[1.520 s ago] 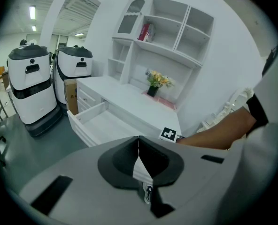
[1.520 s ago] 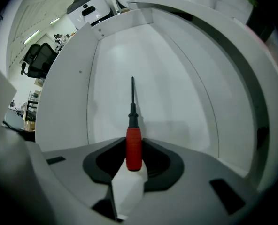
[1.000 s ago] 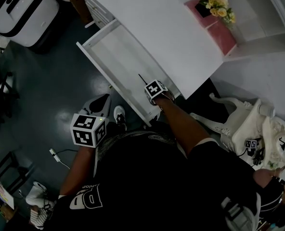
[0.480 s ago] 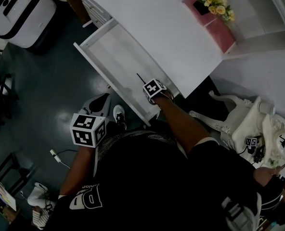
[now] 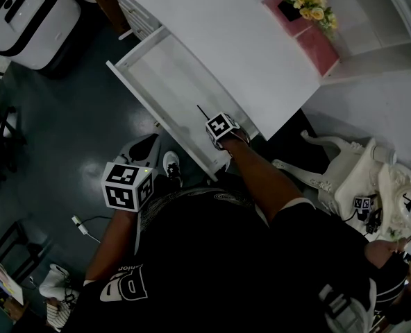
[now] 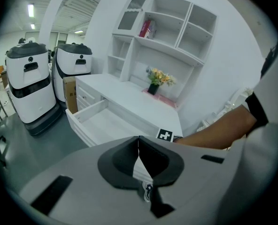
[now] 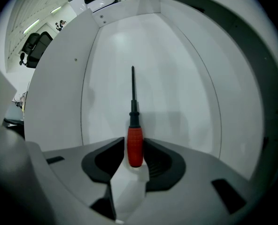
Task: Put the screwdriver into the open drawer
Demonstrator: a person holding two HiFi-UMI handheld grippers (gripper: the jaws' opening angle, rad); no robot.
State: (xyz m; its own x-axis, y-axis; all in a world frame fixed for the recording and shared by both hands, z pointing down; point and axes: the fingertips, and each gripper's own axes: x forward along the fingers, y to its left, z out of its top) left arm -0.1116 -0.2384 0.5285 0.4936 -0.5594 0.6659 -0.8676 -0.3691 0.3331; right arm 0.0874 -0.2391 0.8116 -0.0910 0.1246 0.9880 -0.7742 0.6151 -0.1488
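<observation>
The white drawer (image 5: 147, 66) stands pulled out from the desk, and I look straight down into it (image 7: 176, 78) in the right gripper view. The screwdriver (image 7: 134, 125), with a red handle and a thin black shaft (image 5: 202, 111), is low over the drawer floor. My right gripper (image 7: 135, 146) is over the drawer's near end (image 5: 219, 132). Its jaws have just been opening, and the red handle sits between the pads with a thin gap on each side. My left gripper (image 6: 138, 139) hangs shut and empty outside the drawer, above the dark floor (image 5: 150, 144).
The white desk top (image 5: 233, 40) carries yellow flowers (image 5: 309, 2) on a pink mat. An ornate white chair (image 5: 351, 179) stands at the right. A white machine (image 5: 25, 12) is on the floor at the upper left. A shoe (image 5: 172, 165) and a cable (image 5: 87, 227) lie below the drawer.
</observation>
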